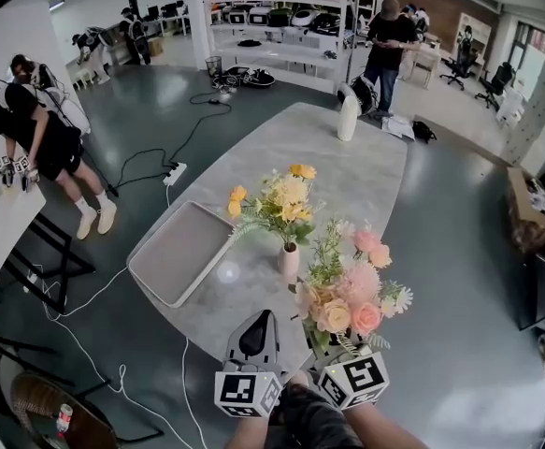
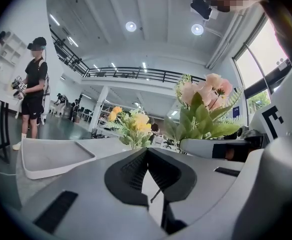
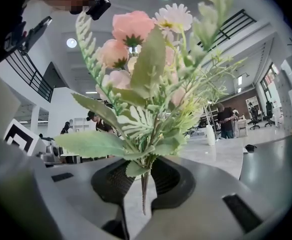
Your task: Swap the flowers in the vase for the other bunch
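Stems of the pink bunch (image 3: pixel 146 84) sit pinched in my right gripper's (image 3: pixel 141 168) jaws, light and springy. My left gripper's (image 2: pixel 147 155) jaws are closed, empty. Ahead of them the yellow bunch (image 1: pixel 277 202) fills the vase (image 1: pixel 290 262); I'd grip its wiry stems low.

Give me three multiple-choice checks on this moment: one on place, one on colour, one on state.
1. In the head view, where does the tray lie relative to the vase?
A) to its left
B) to its right
C) under it

2. What colour are the flowers standing in the vase?
A) pink
B) yellow
C) blue

3. What state are the right tongs in?
A) open and empty
B) shut on nothing
C) shut on the pink bunch

Answers:
1 A: the tray sits left of the vase, apart from it.
2 B: yellow blooms rise from the vase.
3 C: the right gripper view shows the stems clamped between the pads.
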A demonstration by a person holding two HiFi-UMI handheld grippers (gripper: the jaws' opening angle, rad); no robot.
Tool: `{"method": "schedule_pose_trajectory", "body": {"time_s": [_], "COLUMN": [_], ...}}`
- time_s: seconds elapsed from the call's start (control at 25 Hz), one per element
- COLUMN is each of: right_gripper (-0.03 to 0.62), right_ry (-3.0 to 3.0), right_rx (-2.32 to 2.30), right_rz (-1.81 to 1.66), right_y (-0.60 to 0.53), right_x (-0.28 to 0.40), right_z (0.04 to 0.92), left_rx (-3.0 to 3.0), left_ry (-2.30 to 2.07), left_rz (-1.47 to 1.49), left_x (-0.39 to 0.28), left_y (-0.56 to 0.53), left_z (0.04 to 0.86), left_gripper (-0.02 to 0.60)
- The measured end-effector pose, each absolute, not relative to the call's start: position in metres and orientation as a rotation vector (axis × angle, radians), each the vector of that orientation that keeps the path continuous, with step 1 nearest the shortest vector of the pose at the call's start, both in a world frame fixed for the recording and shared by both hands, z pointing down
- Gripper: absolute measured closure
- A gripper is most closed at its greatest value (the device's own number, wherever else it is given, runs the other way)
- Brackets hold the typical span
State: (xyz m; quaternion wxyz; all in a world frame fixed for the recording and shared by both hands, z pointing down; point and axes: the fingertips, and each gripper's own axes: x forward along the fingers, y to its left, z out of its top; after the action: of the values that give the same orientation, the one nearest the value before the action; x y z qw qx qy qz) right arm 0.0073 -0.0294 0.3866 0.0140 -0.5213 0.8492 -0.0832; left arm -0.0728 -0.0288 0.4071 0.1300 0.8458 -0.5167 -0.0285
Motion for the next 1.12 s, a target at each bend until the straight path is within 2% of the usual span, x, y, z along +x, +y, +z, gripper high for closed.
{"method": "schedule_pose_trajectory", "body": {"time_s": [1.12], "right_gripper": [0.505], "right_ry": [2.661], "right_rx": [-1.582], "right_rz": [-0.191], "right_y": [0.017], "right_x": [-0.008], "right_z": [0.366], "left_rx": [2.455], "left_ry": [-1.521], "left_rz": [-0.124], "left_x": [-0.084], "left_y": [0.017], "left_z": [0.391], "left_gripper": [0.568]}}
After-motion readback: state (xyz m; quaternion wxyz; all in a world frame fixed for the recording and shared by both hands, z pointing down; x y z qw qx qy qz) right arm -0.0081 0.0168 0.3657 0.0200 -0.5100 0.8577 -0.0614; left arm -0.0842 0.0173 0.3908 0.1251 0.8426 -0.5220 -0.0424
